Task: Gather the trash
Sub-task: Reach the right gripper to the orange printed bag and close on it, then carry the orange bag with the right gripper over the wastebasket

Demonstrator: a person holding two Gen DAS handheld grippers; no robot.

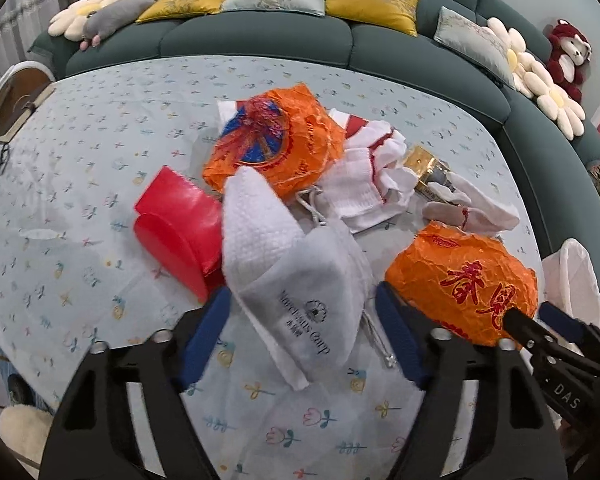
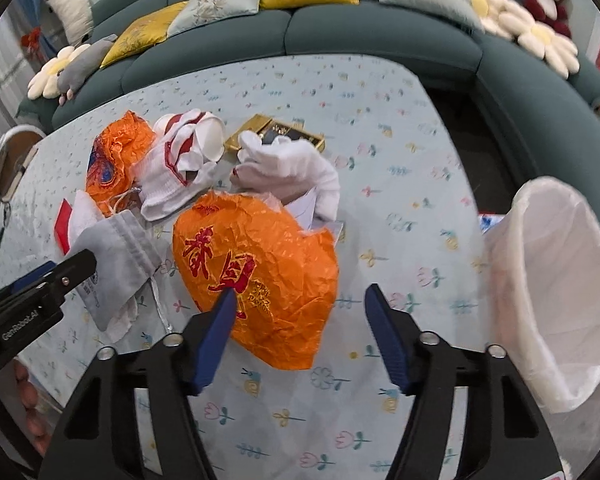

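Observation:
Trash lies heaped on a table with a floral cloth [image 1: 100,168]. My left gripper [image 1: 302,290] is open and straddles a grey drawstring pouch [image 1: 316,280] that lies under a white tissue [image 1: 252,216]; its blue pads sit just off the pouch's sides. My right gripper [image 2: 300,291] is open over a crumpled orange wrapper with red characters [image 2: 260,272]. Its left pad overlaps the wrapper and its right pad stands apart from it. That wrapper [image 1: 460,280] also shows in the left wrist view, beside the right gripper [image 1: 530,314].
Farther back lie a second orange wrapper [image 1: 276,140], a red packet [image 1: 176,224], white cloth pieces [image 1: 364,184], a white glove [image 2: 292,164] and a gold box [image 2: 276,132]. A bin with a white liner [image 2: 552,280] stands at the table's right edge. A green sofa [image 2: 380,36] curves behind.

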